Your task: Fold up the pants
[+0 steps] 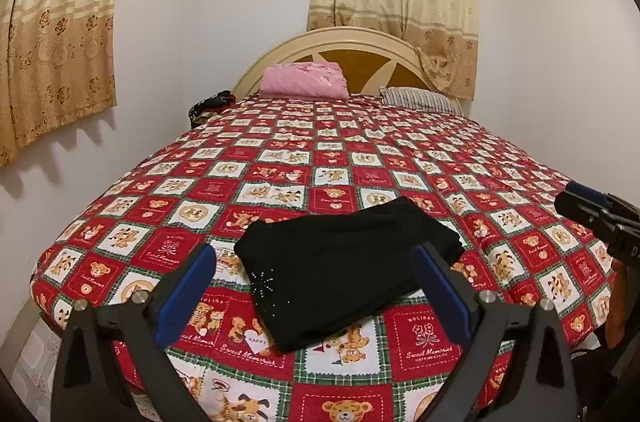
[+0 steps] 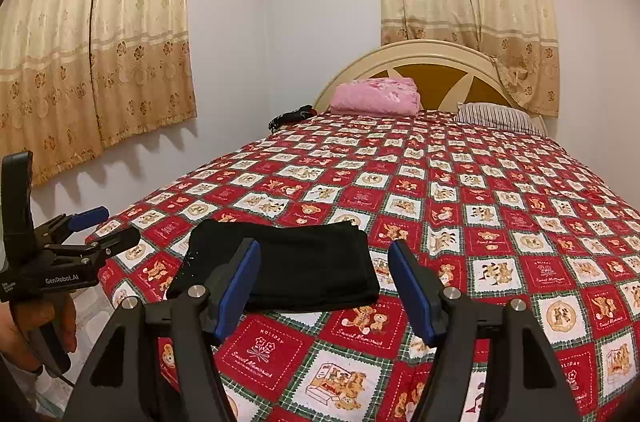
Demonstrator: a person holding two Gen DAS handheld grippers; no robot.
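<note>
The black pants (image 1: 344,262) lie folded in a compact rectangle on the red teddy-bear bedspread (image 1: 360,158), near the bed's front left corner. A small sparkly pattern shows on their near left part. My left gripper (image 1: 314,258) hovers open just short of them, and its blue pads touch no cloth. In the right wrist view the pants (image 2: 296,262) lie ahead and slightly left of my right gripper (image 2: 324,250), which is also open and holds nothing. The left gripper (image 2: 96,226) shows at that view's left edge, held by a hand (image 2: 36,326). The right gripper (image 1: 592,202) enters the left view's right edge.
A pink folded blanket (image 1: 304,80) and a striped pillow (image 1: 420,99) sit by the cream headboard (image 1: 340,40). A dark item (image 1: 210,106) lies at the bed's far left edge. Curtains (image 1: 60,34) hang on the white wall left of the bed.
</note>
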